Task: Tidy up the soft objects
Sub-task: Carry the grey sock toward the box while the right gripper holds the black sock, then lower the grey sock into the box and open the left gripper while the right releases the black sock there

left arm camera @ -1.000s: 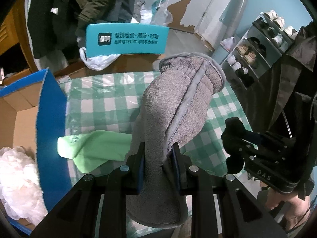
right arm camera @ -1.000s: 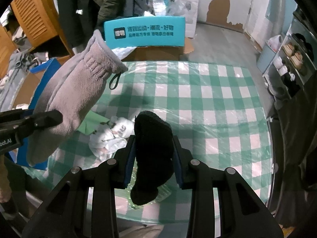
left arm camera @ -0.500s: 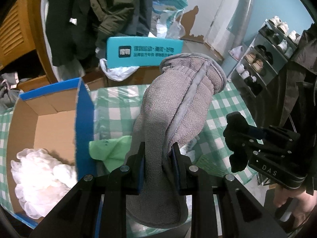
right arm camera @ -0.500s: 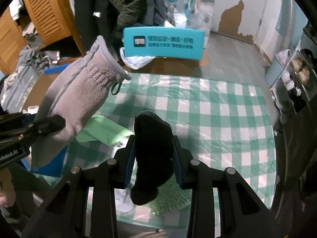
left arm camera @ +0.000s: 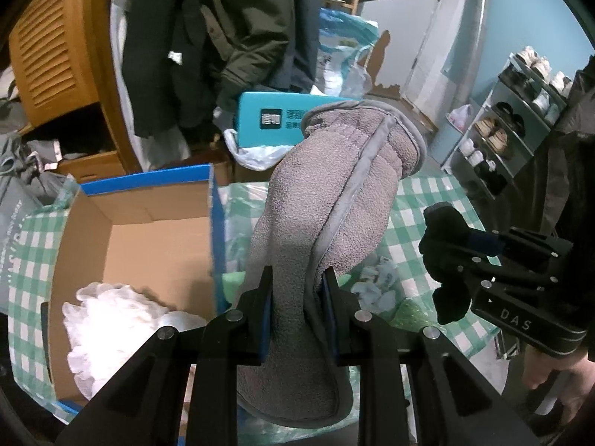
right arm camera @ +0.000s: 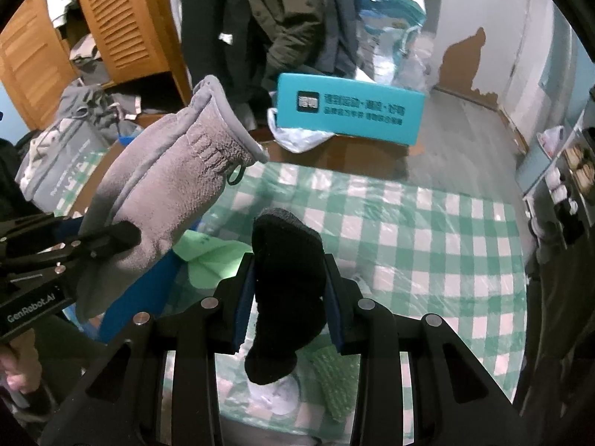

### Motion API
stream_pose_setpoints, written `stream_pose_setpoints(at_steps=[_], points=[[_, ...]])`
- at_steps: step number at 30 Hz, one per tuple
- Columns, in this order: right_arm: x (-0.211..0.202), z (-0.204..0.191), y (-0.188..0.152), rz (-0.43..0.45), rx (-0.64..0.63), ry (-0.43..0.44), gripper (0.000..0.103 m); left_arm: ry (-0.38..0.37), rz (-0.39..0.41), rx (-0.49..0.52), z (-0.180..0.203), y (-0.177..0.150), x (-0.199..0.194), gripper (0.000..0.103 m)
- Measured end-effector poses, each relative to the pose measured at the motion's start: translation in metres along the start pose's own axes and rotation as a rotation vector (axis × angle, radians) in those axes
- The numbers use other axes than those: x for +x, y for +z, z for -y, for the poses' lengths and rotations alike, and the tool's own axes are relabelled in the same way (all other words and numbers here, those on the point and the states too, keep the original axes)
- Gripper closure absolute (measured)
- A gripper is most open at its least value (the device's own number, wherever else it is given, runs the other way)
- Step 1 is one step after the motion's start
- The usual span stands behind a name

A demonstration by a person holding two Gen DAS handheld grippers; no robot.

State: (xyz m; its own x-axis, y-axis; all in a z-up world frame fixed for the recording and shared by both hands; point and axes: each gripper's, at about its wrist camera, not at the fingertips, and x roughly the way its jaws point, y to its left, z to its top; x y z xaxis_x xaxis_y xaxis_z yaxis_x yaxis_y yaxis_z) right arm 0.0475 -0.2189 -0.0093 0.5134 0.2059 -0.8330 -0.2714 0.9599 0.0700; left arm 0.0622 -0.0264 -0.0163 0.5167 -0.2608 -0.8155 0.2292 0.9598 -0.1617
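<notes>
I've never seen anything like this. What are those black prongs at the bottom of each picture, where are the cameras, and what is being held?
No robot here: a person holds a two-finger tool in each hand, each carrying a wide-angle camera that looks along its prongs. In the left camera's picture, the left gripper is shut on a grey mitten. In the right camera's picture, the right gripper is shut on a black sock. Below is a table with a green checked cloth, where a light green cloth lies. Beside it stands a blue-edged cardboard box with white fluffy material inside.
</notes>
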Motion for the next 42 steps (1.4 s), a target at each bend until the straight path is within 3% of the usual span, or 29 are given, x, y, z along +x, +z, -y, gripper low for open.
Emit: stream_pose_setpoints(at_steps=[21,42], points=[[0.015,-0.08,0.037,0.007,-0.102,0.074,0.07,0.126,0.033,-0.101,-0.08,-0.006,-0.017,0.08],[0.063,-0.159,0.061,-0.065,-0.172,0.169,0.07,0.22,-0.016,-0.21,-0.15,-0.019,0.001,0.08]])
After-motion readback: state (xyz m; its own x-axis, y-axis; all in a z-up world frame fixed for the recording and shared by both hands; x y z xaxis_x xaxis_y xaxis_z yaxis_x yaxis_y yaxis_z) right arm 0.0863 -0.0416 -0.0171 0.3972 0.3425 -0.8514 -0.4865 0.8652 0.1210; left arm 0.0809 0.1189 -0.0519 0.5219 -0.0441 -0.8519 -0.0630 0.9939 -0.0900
